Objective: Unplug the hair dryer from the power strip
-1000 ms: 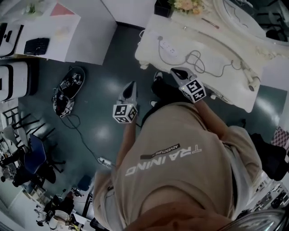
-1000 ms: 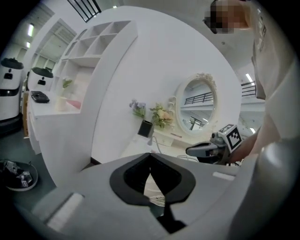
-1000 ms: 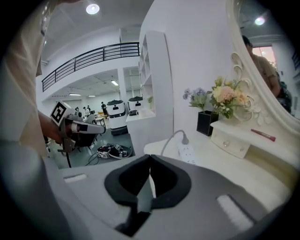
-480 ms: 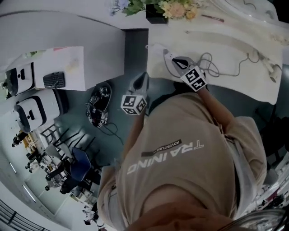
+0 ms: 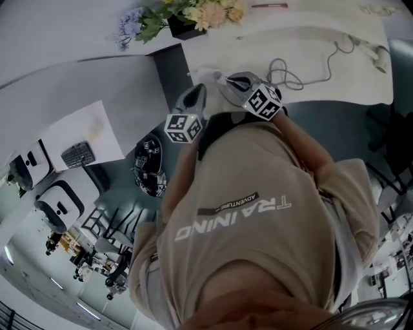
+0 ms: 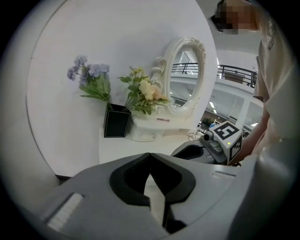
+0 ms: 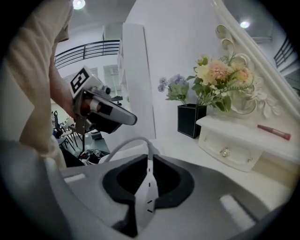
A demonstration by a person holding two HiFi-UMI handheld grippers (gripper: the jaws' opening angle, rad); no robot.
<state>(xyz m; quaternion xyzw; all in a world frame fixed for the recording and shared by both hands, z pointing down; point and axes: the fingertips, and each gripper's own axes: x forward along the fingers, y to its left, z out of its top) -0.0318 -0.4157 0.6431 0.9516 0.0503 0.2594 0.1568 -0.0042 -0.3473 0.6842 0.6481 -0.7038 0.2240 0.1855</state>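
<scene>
A white table [image 5: 322, 90] crosses the top of the head view. A white hair dryer [image 5: 382, 55] lies at its right end, and its cord [image 5: 284, 69] coils toward the left end. My right gripper [image 5: 226, 78] hangs over that left end and hides most of the power strip. In the right gripper view the right gripper [image 7: 149, 157] is shut. A slotted white power strip [image 7: 148, 190] shows through the slit between its jaws, and a white cable [image 7: 123, 144] curves away from it. My left gripper [image 5: 197, 90] [image 6: 150, 157] is shut and holds nothing, just left of the table.
A black vase of flowers [image 5: 187, 19] [image 6: 116, 123] [image 7: 190, 119] stands at the table's back left. Beside it are an ornate white mirror [image 6: 185, 79] and a small drawer box [image 7: 234, 140] with a lipstick [image 7: 273, 132] on top. Spare gripper gear [image 5: 150, 169] lies on the floor.
The head view has swung round. Both grippers moved up toward the table's left end; the right one now covers the power strip, the left one closed in beside it.
</scene>
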